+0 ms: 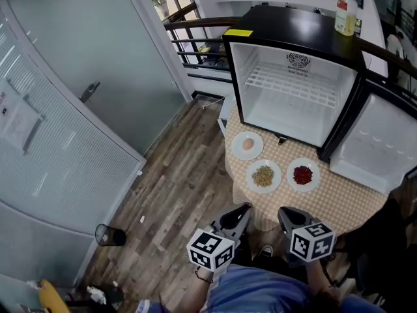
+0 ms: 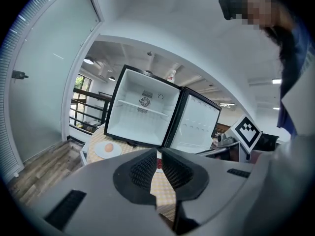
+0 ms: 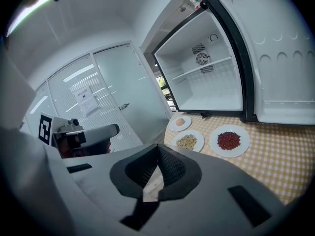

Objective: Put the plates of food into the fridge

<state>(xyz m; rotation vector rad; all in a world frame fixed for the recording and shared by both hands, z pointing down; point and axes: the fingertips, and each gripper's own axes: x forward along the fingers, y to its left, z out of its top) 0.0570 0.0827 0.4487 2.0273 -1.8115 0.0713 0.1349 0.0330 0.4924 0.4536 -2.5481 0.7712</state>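
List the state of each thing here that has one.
fridge: door open, inside empty
egg plate: on the table
grain plate: on the table
red-food plate: on the table
left gripper: shut, empty
right gripper: shut, empty
bottle: upright on the fridge

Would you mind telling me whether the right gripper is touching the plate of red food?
Apart. The head view shows checked tablecloth between the right gripper and the plate of red food.

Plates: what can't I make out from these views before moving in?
- Left gripper view: red-food plate nearly all behind the left hand-held gripper; grain plate fully hidden.
- Head view: fridge door cut off at right edge.
- Head view: bottle label too small to read.
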